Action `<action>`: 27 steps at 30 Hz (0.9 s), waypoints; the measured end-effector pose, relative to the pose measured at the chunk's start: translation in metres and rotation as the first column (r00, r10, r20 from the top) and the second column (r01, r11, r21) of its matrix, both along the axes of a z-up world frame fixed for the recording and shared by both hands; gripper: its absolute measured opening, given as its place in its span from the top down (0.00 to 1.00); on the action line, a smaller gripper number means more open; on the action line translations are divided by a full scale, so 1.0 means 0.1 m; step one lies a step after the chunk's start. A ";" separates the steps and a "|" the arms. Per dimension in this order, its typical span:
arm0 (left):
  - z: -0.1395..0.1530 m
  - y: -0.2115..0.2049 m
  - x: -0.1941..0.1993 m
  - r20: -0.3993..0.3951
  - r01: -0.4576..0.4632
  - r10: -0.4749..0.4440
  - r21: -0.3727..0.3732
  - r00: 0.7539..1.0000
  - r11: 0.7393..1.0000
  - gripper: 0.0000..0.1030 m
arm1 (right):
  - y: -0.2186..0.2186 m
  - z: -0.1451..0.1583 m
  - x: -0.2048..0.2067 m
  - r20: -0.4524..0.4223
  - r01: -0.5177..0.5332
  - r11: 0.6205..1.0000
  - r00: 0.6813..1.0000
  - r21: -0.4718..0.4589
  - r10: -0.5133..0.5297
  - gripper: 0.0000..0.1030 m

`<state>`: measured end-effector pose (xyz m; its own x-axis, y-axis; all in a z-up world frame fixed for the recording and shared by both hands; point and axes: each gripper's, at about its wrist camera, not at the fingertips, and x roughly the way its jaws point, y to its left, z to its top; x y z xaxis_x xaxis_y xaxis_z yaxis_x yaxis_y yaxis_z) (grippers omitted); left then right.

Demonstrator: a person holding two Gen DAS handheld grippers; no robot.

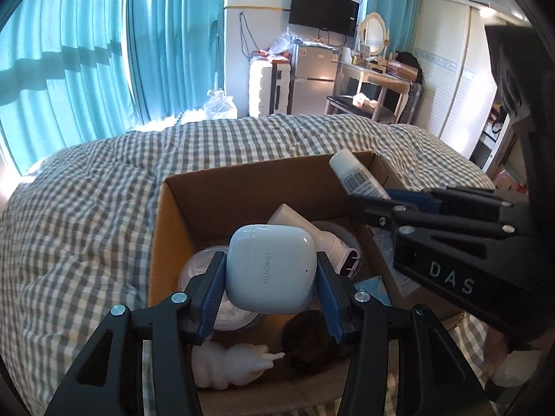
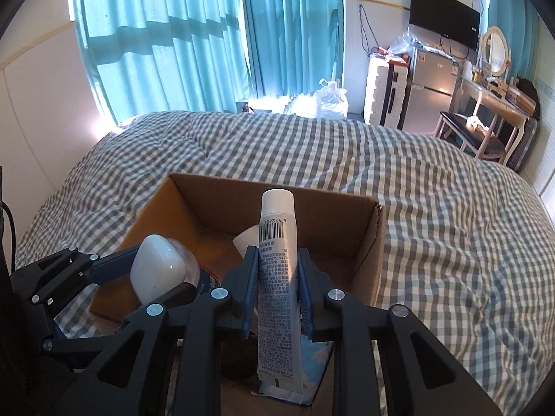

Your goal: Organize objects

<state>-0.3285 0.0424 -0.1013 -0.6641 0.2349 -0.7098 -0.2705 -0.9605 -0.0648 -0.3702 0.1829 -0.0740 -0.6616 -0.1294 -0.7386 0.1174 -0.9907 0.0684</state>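
An open cardboard box (image 1: 180,215) stands on the checked bed. My left gripper (image 1: 270,270) is shut on a pale blue earbud case (image 1: 272,268) and holds it above the box; the case also shows in the right wrist view (image 2: 158,268). My right gripper (image 2: 277,270) is shut on a white tube (image 2: 279,277) with a barcode, held upright over the box (image 2: 374,242). The tube's cap end shows in the left wrist view (image 1: 359,175), over the box's far right corner. Inside the box lie a white hair dryer (image 1: 322,232), a round clear container (image 1: 201,270), a white figurine (image 1: 229,364) and a dark object (image 1: 308,336).
The box sits on a grey-and-white checked quilt (image 2: 433,208). Teal curtains (image 2: 173,34) hang behind the bed. A small fridge (image 2: 430,83), a white dressing table (image 2: 485,104) with a stool, and a wall TV (image 2: 444,14) stand at the far right.
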 end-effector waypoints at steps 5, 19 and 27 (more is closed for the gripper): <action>-0.09 0.01 -0.05 0.011 -0.004 0.004 -0.010 1.000 1.000 0.50 | 0.02 -0.14 -0.01 0.026 0.006 1.000 1.000 -0.014 -0.006 0.80; -0.10 0.02 0.03 0.016 0.032 -0.032 0.004 0.999 0.999 0.49 | -0.03 -0.10 0.16 0.019 0.007 1.000 1.000 -0.029 -0.006 0.65; 0.16 0.04 0.23 -0.062 0.040 -0.040 -0.006 0.997 0.999 0.19 | 0.03 0.19 0.36 -0.034 0.035 0.998 0.999 -0.044 -0.037 0.45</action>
<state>-0.3056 0.0459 -0.0848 -0.6972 0.2587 -0.6686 -0.3119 -0.9492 -0.0420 -0.3345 0.1854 -0.0552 -0.6918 -0.1369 -0.7090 0.0850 -0.9905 0.1083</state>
